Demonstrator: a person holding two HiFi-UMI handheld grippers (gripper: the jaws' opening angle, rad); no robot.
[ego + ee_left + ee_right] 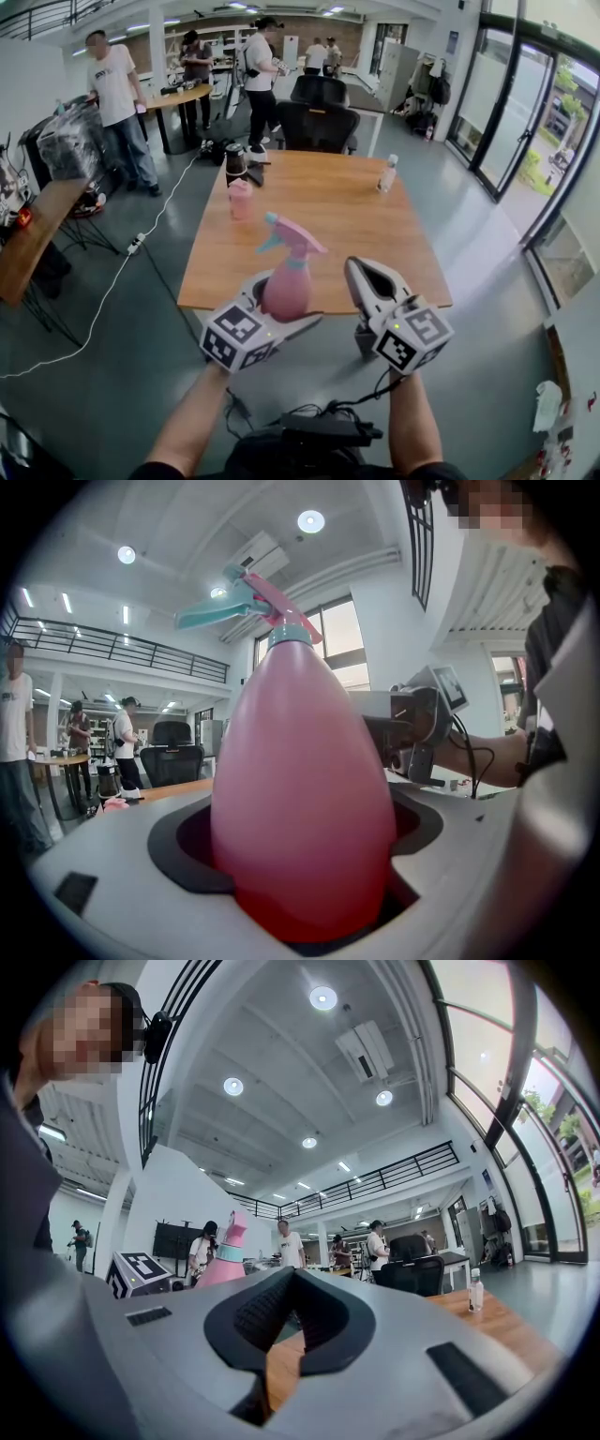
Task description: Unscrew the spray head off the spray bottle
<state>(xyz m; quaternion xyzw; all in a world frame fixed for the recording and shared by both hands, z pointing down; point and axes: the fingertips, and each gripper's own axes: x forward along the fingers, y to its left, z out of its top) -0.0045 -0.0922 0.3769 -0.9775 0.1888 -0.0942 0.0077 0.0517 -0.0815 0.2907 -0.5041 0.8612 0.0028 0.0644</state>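
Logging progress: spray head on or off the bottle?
On: the spray head sits atop the pink bottle, which the left claw holds upright.

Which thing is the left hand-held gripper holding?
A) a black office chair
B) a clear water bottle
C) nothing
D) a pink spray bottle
D: in its own view the left hand-held gripper is closed round the body of the pink spray bottle, with the spray head on top.

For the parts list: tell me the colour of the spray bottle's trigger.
The trigger is teal; it shows best in the left gripper view.
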